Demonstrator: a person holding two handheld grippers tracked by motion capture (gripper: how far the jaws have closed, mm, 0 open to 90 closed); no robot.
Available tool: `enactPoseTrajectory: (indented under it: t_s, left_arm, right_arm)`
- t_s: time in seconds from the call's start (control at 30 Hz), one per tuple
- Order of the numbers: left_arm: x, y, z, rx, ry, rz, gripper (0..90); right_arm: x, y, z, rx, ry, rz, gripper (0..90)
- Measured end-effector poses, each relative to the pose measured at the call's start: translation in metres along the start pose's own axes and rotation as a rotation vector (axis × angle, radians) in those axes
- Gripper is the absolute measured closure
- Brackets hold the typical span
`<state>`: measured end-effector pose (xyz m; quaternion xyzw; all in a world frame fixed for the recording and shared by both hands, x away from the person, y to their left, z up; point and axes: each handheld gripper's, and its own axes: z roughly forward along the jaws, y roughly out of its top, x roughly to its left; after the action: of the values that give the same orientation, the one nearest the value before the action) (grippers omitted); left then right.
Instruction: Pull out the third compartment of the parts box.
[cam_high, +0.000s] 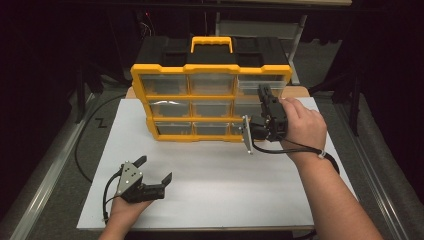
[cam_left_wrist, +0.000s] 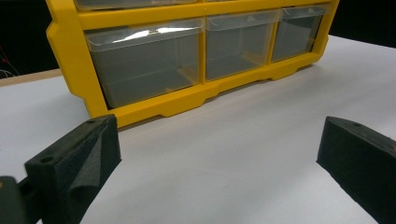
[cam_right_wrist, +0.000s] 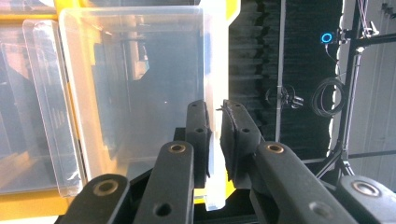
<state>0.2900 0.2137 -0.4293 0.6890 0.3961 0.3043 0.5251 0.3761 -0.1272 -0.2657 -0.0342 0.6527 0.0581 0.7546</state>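
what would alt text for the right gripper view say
The right gripper has its jaws closed on the front lip of a clear drawer in a yellow organizer. Behind it is a dark room with a stand.

Light falls from above onto the white worktop (cam_high: 210, 185), which reads bright and even, while the surroundings sink into near black. The high view is soft and slightly grainy. In the left gripper view a white glare streak sits on a clear drawer front (cam_left_wrist: 144, 60), and the near jaws are blurred (too close for focus). The right gripper view is hazy through the clear drawer (cam_right_wrist: 140, 88), with sharper background stands at right.
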Motion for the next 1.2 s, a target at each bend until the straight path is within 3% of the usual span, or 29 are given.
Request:
enactPoseTrajectory:
  t_s: [0.13,0.4,0.6,0.8,1.2]
  left_arm:
    - [0.0,0.0,0.0,-0.001,0.002,-0.001,0.5]
    - [0.0,0.0,0.0,-0.001,0.002,0.001,0.5]
    - [0.0,0.0,0.0,0.001,0.002,0.002,0.5]
    - [0.0,0.0,0.0,0.002,0.003,0.003,0.5]
    - [0.0,0.0,0.0,0.001,0.003,0.004,0.5]
  right_arm:
    - [-0.004,0.001,0.0,-0.002,0.025,-0.005,74.1]
    - [-0.013,-0.001,0.002,0.017,0.071,-0.01,68.7]
    - [-0.014,-0.005,0.006,0.033,0.101,-0.014,70.7]
    - [-0.013,-0.006,0.007,0.042,0.087,-0.008,79.4]
    - [-0.013,-0.007,-0.005,0.022,0.067,-0.017,80.7]
